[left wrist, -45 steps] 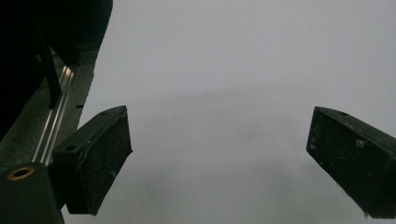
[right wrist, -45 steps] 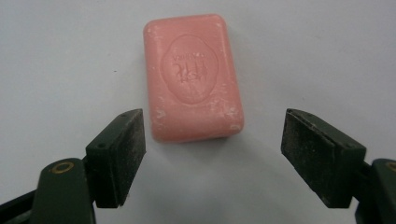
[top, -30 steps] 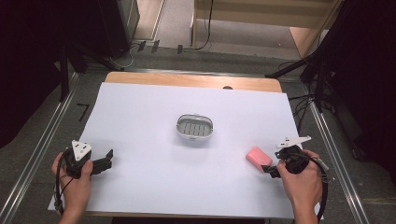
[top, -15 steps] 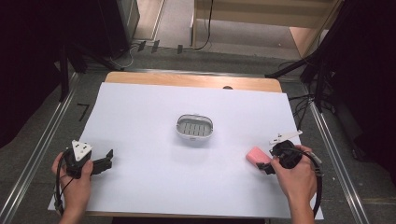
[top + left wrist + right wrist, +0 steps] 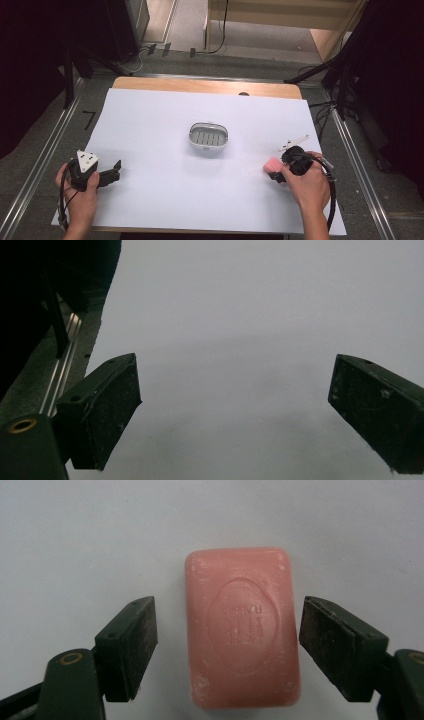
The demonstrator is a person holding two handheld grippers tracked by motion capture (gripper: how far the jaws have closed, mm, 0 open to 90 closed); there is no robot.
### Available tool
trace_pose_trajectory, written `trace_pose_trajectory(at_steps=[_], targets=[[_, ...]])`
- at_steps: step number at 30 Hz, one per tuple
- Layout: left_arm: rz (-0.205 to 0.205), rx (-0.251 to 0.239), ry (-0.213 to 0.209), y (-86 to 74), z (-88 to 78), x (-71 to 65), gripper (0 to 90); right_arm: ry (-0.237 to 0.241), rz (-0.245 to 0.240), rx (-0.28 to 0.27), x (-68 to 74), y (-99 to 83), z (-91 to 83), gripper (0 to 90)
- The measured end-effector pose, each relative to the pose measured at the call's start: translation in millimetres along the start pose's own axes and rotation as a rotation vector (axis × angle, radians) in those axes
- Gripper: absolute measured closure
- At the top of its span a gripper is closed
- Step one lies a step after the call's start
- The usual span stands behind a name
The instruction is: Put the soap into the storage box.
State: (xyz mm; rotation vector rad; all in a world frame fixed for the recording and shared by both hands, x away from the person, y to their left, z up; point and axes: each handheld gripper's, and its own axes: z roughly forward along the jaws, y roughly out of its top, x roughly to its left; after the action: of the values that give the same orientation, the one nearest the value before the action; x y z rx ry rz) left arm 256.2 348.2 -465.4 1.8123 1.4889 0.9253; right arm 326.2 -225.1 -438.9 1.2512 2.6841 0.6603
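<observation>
A: Right gripper [image 5: 227, 645] straddles the pink soap bar [image 5: 243, 627], which lies flat on the white sheet [image 5: 160, 200] near the table's right edge, just left of that gripper in the high view [image 5: 278, 173]. Its jaws have just been closing, bar between them, but neither pad presses yet: a sliver of sheet shows on the left side, and the right pad sits just at the bar's edge. So it is not clamped on anything yet.

B: Left gripper [image 5: 235, 410]?

A: Spread wide over bare sheet, holding nothing, parked near the front left corner [image 5: 112, 175].

B: How should the grasp go?

A: The bar sits closer to the right pad, so I'd shift a touch that way to centre it, else 1 pad lands first and may slide the bar sideways. Pads should meet the 2 long sides square, about mid-length. Soap looks slick and hard; I judge a firm but gradual squeeze best, jaws kept low so they catch the flanks and not the rounded top edge.

B: And then?

A: Likely goal is the soap dish [image 5: 208, 136] at mid-table, well apart from the bar. Lift straight, keep it level.
</observation>
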Motion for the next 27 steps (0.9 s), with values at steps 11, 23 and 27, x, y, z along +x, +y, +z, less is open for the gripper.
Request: trace_pose_trajectory(at_steps=[11,23,27], targets=[[0.001,0.002,0.001,0.1,-0.1,-0.1,7.1,-0.022,-0.016,0.027,-1.1,3.3,8.3,35.5],[0.008,0.005,0.005,0.2,0.2,-0.8,7.1,-0.034,-0.031,0.059,1.1,3.9,14.9,38.5],[0.011,0.005,0.007,0.1,0.0,-1.1,7.1,-0.01,-0.07,0.038,3.1,4.1,13.5,38.6]])
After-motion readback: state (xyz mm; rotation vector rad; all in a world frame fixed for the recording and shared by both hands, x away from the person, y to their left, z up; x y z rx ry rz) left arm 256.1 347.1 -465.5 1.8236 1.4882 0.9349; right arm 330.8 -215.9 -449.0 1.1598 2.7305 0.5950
